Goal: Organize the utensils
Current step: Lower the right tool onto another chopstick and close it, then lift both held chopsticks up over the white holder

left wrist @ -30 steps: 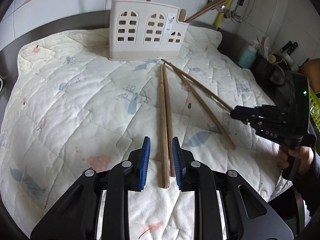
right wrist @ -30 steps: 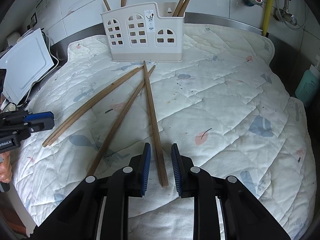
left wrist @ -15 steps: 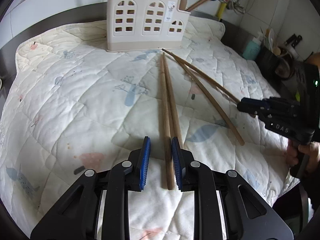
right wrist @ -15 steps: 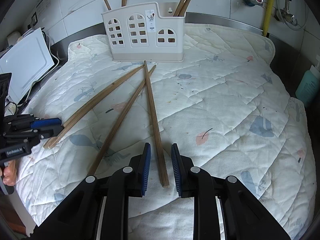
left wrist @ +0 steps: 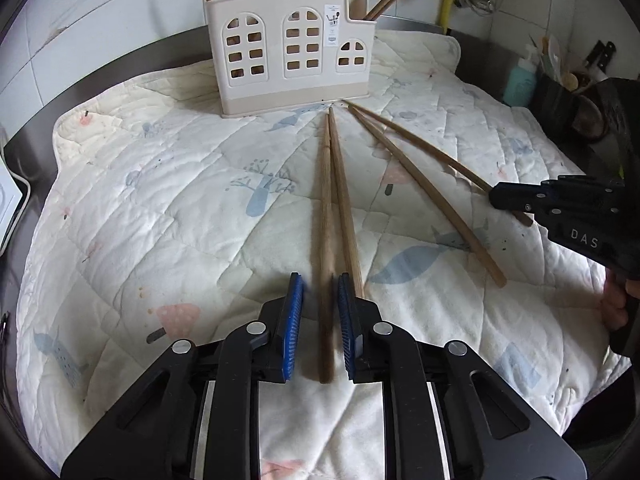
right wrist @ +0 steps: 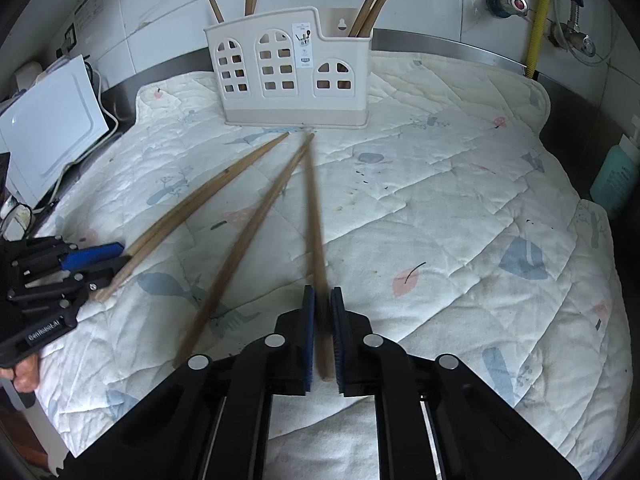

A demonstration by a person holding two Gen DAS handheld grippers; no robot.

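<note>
Left wrist: left gripper [left wrist: 320, 304] is closing around one chopstick [left wrist: 326, 216] lying on the quilt [left wrist: 140, 208]; pads aren't pressing yet, so finish the squeeze before lifting.

Right wrist: right gripper [right wrist: 320, 316] is clamping another chopstick [right wrist: 314, 208]; lift level towards the holder [right wrist: 294, 76].
</note>
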